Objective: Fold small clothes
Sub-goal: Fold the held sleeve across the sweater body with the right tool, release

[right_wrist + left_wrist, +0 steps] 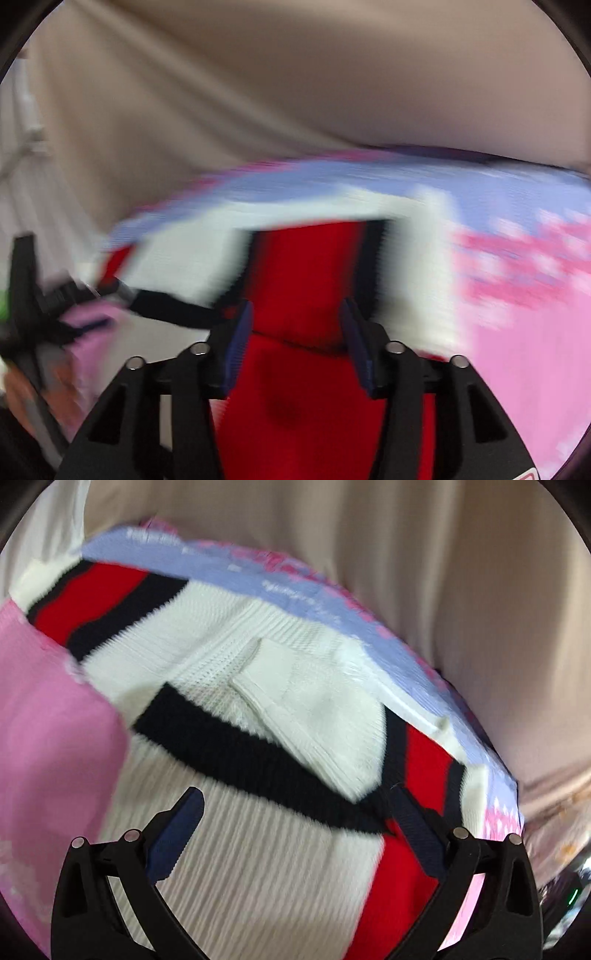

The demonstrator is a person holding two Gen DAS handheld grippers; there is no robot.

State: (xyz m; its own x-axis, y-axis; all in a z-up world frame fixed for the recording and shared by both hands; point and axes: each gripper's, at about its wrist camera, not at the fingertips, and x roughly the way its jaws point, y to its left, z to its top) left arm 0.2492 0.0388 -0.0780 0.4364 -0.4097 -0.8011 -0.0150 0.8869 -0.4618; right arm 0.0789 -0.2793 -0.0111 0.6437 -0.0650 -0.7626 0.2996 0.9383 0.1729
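Observation:
A small white knit sweater (236, 664) with red and black stripes lies on a pink and lilac cloth (55, 738). A white label (291, 690) shows near its black neckline. My left gripper (299, 805) is open just above the sweater's ribbed front, its fingers either side of the black neckline band. In the blurred right wrist view, my right gripper (297, 314) is open over the red stripe of the sweater (306, 266). The other gripper (33, 295) shows at the left edge of that view.
The pink and lilac patterned cloth (517, 295) covers the surface under the sweater. Beige curtain folds (443, 572) hang behind it, and also fill the top of the right wrist view (295, 74).

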